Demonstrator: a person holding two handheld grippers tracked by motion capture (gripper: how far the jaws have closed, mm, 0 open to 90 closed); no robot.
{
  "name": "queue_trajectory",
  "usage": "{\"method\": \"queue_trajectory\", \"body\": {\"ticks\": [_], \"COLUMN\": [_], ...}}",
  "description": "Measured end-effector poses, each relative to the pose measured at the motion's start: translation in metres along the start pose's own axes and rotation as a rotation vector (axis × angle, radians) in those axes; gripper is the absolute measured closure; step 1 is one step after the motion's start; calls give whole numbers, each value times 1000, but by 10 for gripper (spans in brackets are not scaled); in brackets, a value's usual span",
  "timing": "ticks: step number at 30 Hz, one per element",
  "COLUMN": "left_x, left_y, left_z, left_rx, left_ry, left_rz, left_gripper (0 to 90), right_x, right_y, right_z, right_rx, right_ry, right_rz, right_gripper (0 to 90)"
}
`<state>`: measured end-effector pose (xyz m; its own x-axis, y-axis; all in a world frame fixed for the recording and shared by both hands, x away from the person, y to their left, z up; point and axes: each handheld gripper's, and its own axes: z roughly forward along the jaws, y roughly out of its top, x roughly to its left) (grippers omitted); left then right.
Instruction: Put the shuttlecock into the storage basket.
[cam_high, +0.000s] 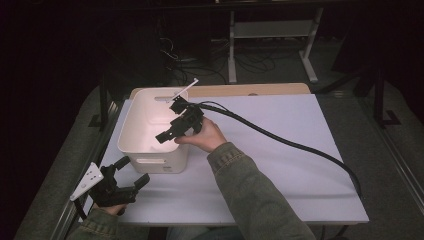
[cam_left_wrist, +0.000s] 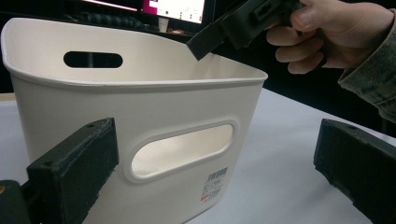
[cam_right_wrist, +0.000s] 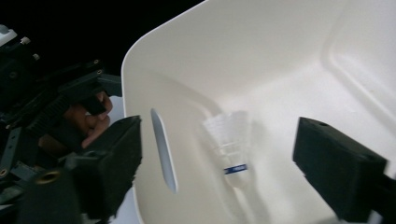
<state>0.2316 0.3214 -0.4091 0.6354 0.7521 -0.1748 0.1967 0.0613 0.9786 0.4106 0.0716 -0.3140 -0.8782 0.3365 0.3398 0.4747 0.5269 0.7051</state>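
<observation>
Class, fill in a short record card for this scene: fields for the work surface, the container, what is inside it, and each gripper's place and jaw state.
surface: white table
container: white bin with handle slots, upright near the table's left edge
contents: a shuttlecock, blurred, between but clear of the open jaws, inside the bin
right gripper: over the bin's opening, pointing down into it, jaws open, nothing held
left gripper: in front of the bin at the table's near left corner, jaws open, empty

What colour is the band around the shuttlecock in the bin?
Blue: a thin blue band circles the white shuttlecock lying inside the white bin. The right gripper view shows it best.
</observation>
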Motion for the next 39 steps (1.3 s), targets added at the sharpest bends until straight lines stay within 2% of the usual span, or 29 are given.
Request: {"method": "queue_trajectory", "body": {"ticks": [1,4,7,10,13,19,21,25,26,32,36,37,39], "left_x": [0,0,0,0,0,0,0,0,0,1,0,0,0], "left_y": [0,0,0,0,0,0,0,0,0,0,0,0,0], "left_z": [0,0,-1,-1,0,0,0,0,0,0,0,0,1], "left_rx": [-2,-6,3,1,1,-5,-8,-9,-6,-9,-12,-12,-16], "left_ry": [1,-1,1,0,-1,-2,-2,-1,-1,1,0,0,0], "left_rz": [-2,-3,0,2,5,9,9,3,4,2,1,1,-3], "left_gripper": [0,0,0,0,0,0,0,0,0,0,0,0,0], "right_x": [0,2,7,11,13,16,16,13,11,10,8,7,8], "right_y": [0,0,1,1,0,-5,-7,-10,-11,-15,-18,-19,-22], "right_z": [-1,-6,-11,-16,-20,-30,-33,-41,-42,-53,-60,-62,-67], "right_rx": [1,4,-13,-29,-33,-30,-33,-76,-76,-112,-110,-124,-152], "right_ry": [-5,-16,-35,-31,-21,-69,-69,-41,-49,-47,-60,-55,-29], "right_rz": [-3,-36,-70,-122,-125,-155,-161,-128,-145,-129,-131,-141,-116], "right_gripper": [106,0,0,0,0,0,0,0,0,0,0,0,0]}}
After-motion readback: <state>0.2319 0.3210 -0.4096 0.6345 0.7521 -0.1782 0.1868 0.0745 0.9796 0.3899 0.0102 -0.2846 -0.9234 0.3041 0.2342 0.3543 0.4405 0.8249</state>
